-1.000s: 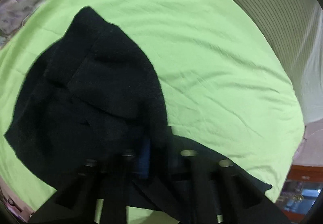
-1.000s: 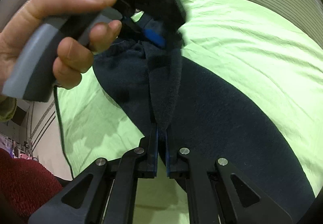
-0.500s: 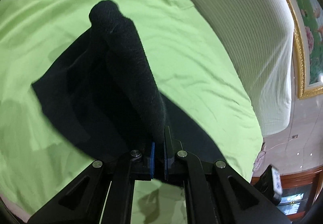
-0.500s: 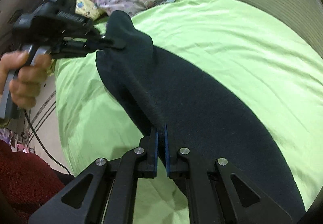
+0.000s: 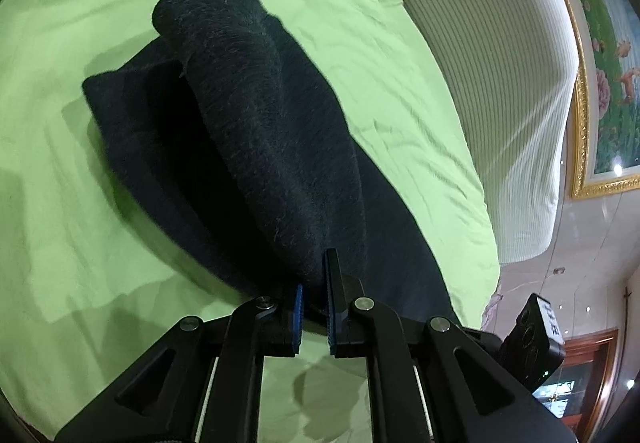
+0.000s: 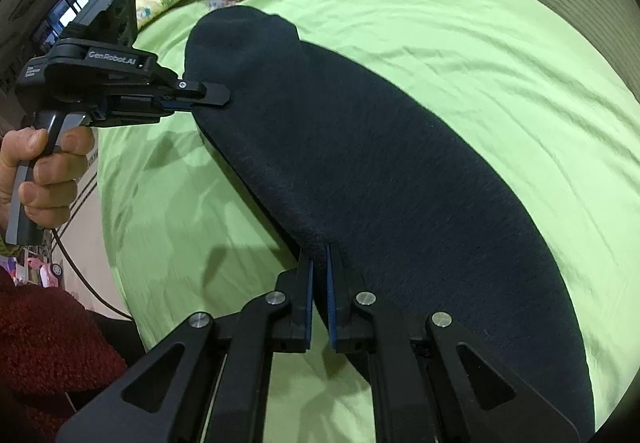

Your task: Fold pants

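Your left gripper [image 5: 314,279] is clamped tight on a pants [image 5: 260,131] edge at 6 o'clock; the raised fold runs up to 11. Your right gripper [image 6: 319,263] is pinched shut on the same pants, which lie across the green sheet [image 6: 460,43] toward 5.

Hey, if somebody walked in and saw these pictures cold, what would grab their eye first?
Probably the dark pants, stretched as a long band across the bright lime-green bedsheet. Next, the two black grippers: the right gripper has its jaws shut on the near edge of the cloth, and the left gripper, held in a hand at the left of the right wrist view, is clamped on the far end.
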